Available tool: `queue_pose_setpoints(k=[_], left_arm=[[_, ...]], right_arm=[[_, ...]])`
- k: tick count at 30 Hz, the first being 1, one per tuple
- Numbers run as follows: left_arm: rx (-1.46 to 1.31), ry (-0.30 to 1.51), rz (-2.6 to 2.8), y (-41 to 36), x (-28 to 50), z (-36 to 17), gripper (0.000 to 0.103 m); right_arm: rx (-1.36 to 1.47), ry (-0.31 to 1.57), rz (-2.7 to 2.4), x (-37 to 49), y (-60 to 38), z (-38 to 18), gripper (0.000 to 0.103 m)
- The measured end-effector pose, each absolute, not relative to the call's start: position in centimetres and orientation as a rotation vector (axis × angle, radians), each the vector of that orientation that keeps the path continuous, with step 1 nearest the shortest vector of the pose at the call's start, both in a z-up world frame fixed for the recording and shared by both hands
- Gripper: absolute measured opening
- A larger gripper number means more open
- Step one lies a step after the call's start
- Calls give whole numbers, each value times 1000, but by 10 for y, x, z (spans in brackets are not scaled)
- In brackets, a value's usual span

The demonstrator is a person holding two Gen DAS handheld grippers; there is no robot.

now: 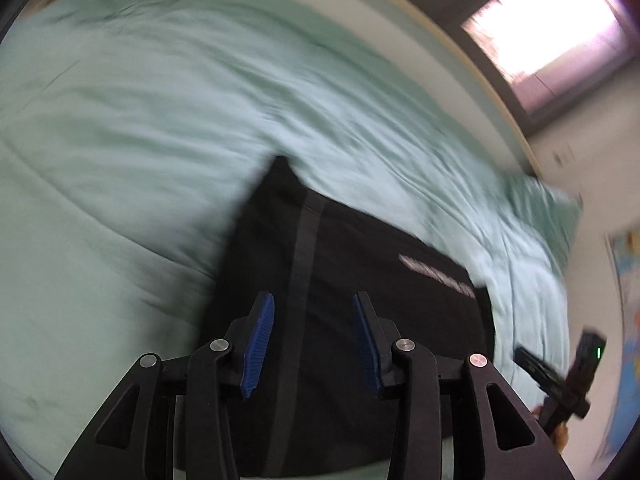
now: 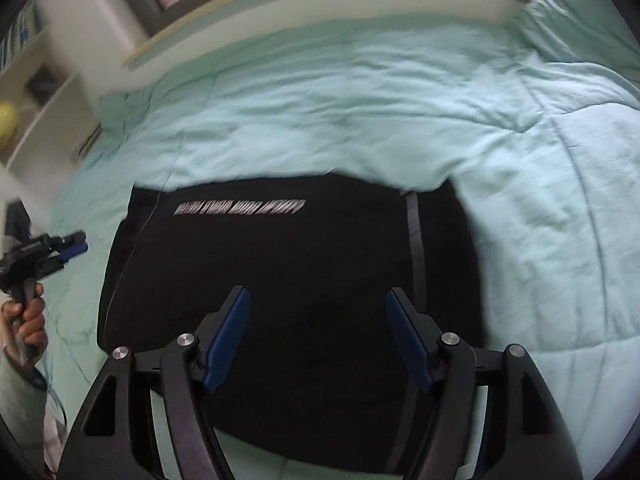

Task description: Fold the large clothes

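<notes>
A black garment (image 2: 288, 280), folded into a rough rectangle with a line of white print near its far edge, lies flat on the mint quilt (image 2: 400, 100) of a bed. The left claw (image 1: 313, 344) and right claw (image 2: 318, 340) hover above it, both released, nothing between their blue pads.

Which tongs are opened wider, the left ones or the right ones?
The right tongs: their blue pads stand far apart above the black garment. The left tongs show a narrower gap.
</notes>
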State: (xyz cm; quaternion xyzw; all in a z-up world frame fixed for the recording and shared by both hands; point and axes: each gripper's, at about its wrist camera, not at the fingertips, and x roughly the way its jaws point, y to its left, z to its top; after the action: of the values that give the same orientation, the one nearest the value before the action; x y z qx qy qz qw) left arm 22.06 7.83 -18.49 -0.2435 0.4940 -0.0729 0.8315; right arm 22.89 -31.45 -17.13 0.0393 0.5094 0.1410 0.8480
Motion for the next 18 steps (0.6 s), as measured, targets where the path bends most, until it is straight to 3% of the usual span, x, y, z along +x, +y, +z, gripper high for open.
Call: queue_pose_setpoints(k=[6, 11, 15, 18], left_arm=[[-360, 1110, -194, -13, 202, -229, 42], [-445, 1185, -135, -8, 209, -283, 42], [-443, 1208, -147, -5, 217, -286, 42], [-405, 1193, -184, -10, 220, -263, 42]], right_arm=[[3, 1110, 293, 233, -258, -206, 73], [15, 1205, 268, 246, -257, -262, 73], [11, 1210, 280, 248, -260, -270, 73], [31, 1223, 314, 257, -265, -244, 73]])
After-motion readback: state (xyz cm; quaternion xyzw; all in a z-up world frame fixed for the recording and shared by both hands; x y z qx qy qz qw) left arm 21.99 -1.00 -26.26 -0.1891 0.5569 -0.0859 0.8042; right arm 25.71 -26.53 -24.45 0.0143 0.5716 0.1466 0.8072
